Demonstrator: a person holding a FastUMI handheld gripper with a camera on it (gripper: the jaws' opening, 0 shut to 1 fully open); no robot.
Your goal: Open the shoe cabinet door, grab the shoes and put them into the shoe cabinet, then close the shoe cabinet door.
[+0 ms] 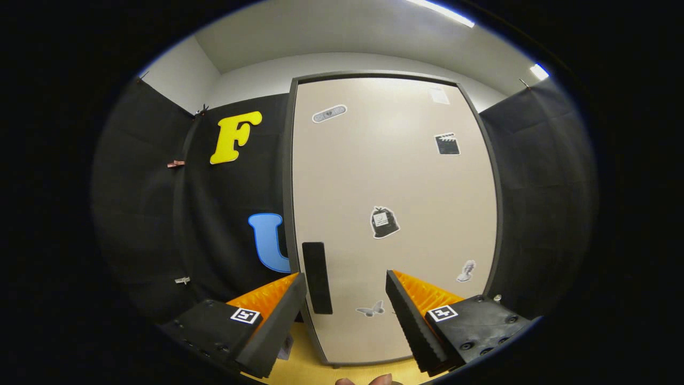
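The gripper (346, 291) is spread wide, holding nothing (fingers apart), facing the closed shoe cabinet door (395, 176), its dark handle (317, 278) just ahead.

We see the shoe cabinet door (395, 214) standing shut straight ahead of our gripper (346, 294), whose fingers are spread apart with nothing between them. The door handle (317, 277) sits on the door near its left edge, just ahead of the left finger (278, 315). Several stickers (383, 222) lie scattered over the door. The booth wall (160, 214) runs behind and to both sides of the cabinet.
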